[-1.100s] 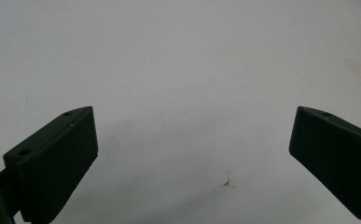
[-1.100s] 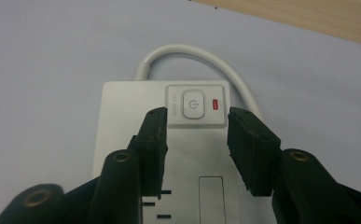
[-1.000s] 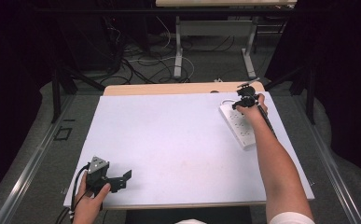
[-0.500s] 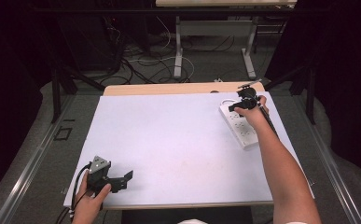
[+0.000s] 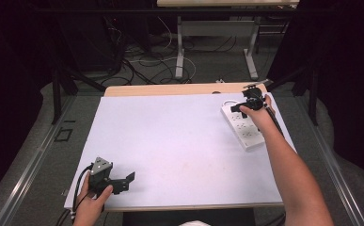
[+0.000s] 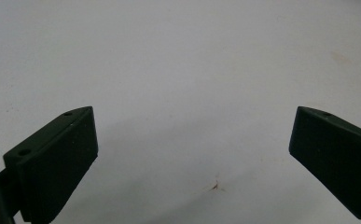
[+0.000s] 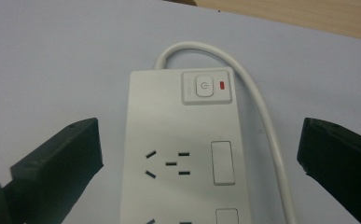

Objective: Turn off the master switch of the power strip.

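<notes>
The table point(image 5: 179, 141) carries a white cover, bare but for a power strip point(image 5: 242, 127) lying at its far right, near the far edge where the wooden top point(image 5: 170, 89) shows; the strip runs lengthwise toward the person, its cord point(image 7: 262, 107) looping out of the far end and back down along one side.

Over the last second the right arm has shifted slightly along the strip, and the right gripper point(image 5: 251, 104) now hangs over its far end, where a second ago it sat a little farther out; the strip itself looks to lie where it did. In the right gripper view the jaws stand wide apart, one on each side of the strip's body with clear gaps, clamped on nothing; the strip's switch point(image 7: 204, 87) with its small red lamp point(image 7: 222, 85) sits straight ahead, the first socket point(image 7: 169, 163) just below it. That suggests the hand is lining up on the switch end, either to grasp the body across its width or to press the switch; which of the two, I cannot tell.

The left gripper point(image 5: 123, 181) has stayed at the near left corner, jaws spread and empty over bare cover with a small brown mark point(image 6: 215, 185) between them; it appears to take no part yet.
</notes>
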Available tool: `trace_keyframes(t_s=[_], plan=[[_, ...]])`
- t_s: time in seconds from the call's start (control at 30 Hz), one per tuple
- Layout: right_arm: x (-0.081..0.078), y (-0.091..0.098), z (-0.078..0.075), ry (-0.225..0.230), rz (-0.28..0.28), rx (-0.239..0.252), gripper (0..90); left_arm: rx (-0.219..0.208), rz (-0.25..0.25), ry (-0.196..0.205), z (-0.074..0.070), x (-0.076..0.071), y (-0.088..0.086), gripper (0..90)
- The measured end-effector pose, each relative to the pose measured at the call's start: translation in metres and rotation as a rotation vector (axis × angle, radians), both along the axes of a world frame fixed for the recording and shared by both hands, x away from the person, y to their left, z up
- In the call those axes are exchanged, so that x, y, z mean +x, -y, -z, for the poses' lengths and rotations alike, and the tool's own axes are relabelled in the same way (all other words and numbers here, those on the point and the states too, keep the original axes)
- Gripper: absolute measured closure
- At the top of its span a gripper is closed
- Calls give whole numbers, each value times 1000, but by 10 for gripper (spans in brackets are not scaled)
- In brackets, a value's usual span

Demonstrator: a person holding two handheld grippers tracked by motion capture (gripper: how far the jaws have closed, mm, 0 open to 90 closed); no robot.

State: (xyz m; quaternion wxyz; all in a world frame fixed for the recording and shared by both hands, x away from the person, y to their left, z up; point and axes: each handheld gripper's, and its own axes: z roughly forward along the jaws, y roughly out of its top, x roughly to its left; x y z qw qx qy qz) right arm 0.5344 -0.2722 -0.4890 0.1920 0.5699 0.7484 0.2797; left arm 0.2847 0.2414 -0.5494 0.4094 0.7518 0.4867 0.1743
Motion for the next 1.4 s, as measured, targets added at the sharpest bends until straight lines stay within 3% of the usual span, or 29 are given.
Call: trace_keyframes(t_s=[0.6,0.83,1.03,1.4], plan=[[-27,-17,-18,11,-69,22,0,-4,-1,1,0,0,1,10],[-45,-24,-25,27,-120,-9,0,-5,2,0,0,0,1,10],[-65,-28,-31,40,-168,3,0,-6,2,1,0,0,1,10],[-97,-26,-38,64,-210,29,0,-4,3,-1,0,0,2,10]])
